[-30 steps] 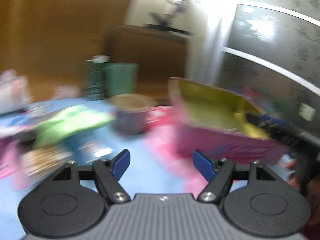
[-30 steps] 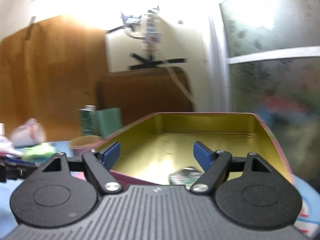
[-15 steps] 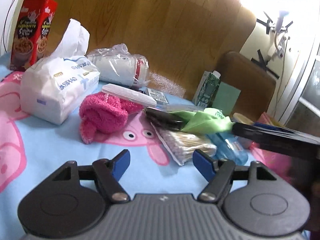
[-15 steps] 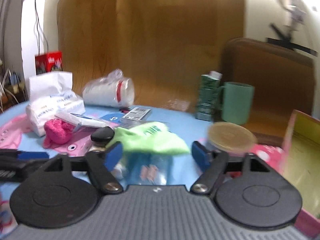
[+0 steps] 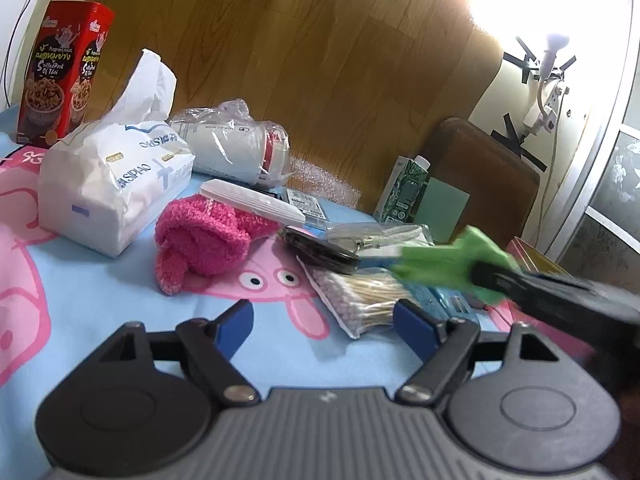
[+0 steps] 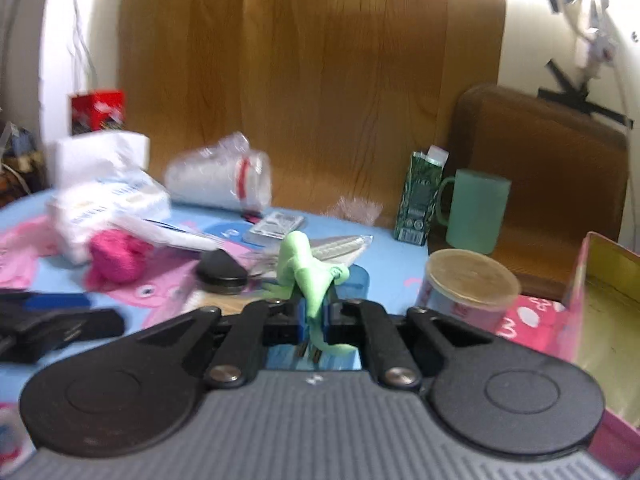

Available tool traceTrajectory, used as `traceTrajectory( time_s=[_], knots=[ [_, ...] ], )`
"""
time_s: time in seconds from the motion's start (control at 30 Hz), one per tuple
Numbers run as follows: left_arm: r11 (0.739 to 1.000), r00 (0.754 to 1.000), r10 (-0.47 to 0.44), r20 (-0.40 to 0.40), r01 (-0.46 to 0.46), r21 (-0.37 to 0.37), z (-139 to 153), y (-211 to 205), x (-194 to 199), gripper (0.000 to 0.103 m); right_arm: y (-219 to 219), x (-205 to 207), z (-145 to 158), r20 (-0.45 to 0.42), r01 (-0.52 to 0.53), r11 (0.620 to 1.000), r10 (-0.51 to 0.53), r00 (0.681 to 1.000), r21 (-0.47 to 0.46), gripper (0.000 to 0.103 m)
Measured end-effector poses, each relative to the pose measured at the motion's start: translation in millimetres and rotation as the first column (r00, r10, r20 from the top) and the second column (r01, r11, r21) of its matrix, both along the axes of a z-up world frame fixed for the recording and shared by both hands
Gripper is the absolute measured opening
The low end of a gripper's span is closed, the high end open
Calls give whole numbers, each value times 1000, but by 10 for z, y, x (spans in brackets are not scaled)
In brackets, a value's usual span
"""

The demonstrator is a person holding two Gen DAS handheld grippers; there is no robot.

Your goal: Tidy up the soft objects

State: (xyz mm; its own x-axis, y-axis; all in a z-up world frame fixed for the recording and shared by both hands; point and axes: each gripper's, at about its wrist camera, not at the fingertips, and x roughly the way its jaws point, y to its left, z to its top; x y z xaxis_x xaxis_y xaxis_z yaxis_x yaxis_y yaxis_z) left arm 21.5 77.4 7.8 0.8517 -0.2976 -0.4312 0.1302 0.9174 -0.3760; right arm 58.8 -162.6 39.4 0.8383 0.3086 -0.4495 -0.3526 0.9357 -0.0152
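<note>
My right gripper (image 6: 313, 316) is shut on a light green cloth (image 6: 308, 272), which bunches up between its blue pads; from the left wrist view the same green cloth (image 5: 448, 260) shows at the tip of the right gripper (image 5: 480, 274). A fuzzy pink sock bundle (image 5: 200, 236) lies on the blue cartoon tablecloth (image 5: 80, 320), also the pink bundle (image 6: 114, 258) at the left of the right wrist view. My left gripper (image 5: 322, 322) hovers in front of the pink bundle, jaws opening with nothing between them.
A tissue pack (image 5: 108, 184), red snack box (image 5: 60, 68), bagged cups (image 5: 236, 144), cotton swabs (image 5: 360, 292), black case (image 5: 320, 250), carton (image 6: 420, 196), green mug (image 6: 476, 210) and lidded can (image 6: 468, 284) crowd the table. A pink tin box (image 6: 600, 292) stands at right.
Both grippers swung left from the tin box to the cluttered table. The right gripper closed on the green cloth and lifted it slightly. The left jaws spread wider.
</note>
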Motion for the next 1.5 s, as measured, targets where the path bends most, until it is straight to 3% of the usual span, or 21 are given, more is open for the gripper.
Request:
traceTrajectory(
  time_s=[0.13,0.23,0.43,0.47,0.53,0.6,0.77,0.8,0.83,0.87,0.9,0.97,1.03,1.13,1.27,1.4,1.5],
  knots=[
    [1000,1000,-13,-6,12,-15,-2,14,1,83,-200,-503,22,21,-73,997,73,997,1,10],
    [999,999,-36,-18,36,-27,-3,16,3,83,-246,-772,-93,-35,-133,991,132,991,-19,11],
    [992,989,-125,-74,122,-44,38,-92,-104,82,-102,-917,-367,-123,-179,982,171,978,-63,15],
    [987,984,-156,-80,152,-58,52,-130,-147,82,-97,-930,-369,-116,-178,982,170,979,-64,18],
    [977,974,-211,-88,207,-52,92,-240,-225,82,-89,-920,-357,-114,-191,980,184,976,-53,42],
    [966,961,-257,-99,254,-42,118,-367,-277,82,-94,-945,-356,-103,-192,980,186,977,-46,56],
    [930,915,-367,-170,360,-71,66,-701,-257,81,-138,-980,-357,-105,-175,983,170,980,-46,59],
    [924,906,-382,-185,375,-72,37,-769,-241,74,-159,-968,-362,-112,-170,985,165,980,-41,58],
    [915,892,-403,-205,395,-78,-4,-841,-212,58,-183,-948,-374,-129,-167,986,162,978,-29,55],
    [902,872,-432,-230,422,-91,-54,-922,-172,50,-208,-930,-394,-151,-170,985,167,974,-7,48],
    [897,869,-441,-223,434,-83,-63,-996,-166,48,-246,-918,-397,-157,-163,986,165,974,24,31],
    [889,864,-454,-217,455,-49,-8,-1112,-132,44,-280,-898,-391,-144,-112,994,110,983,-6,27],
    [876,852,-479,-208,480,-53,99,-1213,-66,39,-381,-889,-373,-133,-70,997,71,989,14,17],
    [845,831,-534,-154,533,-50,334,-1442,24,39,-608,-873,-259,-98,-11,998,17,995,68,9],
    [811,812,-581,-52,583,45,682,-1913,58,39,-849,-925,-29,44,108,993,-110,993,45,9],
    [764,764,-644,28,641,76,970,-2417,94,40,-1221,-907,185,151,240,968,-249,957,75,9],
    [744,741,-667,73,658,118,1042,-2771,113,40,-1489,-845,261,193,325,942,-336,922,90,9]
  ],
)
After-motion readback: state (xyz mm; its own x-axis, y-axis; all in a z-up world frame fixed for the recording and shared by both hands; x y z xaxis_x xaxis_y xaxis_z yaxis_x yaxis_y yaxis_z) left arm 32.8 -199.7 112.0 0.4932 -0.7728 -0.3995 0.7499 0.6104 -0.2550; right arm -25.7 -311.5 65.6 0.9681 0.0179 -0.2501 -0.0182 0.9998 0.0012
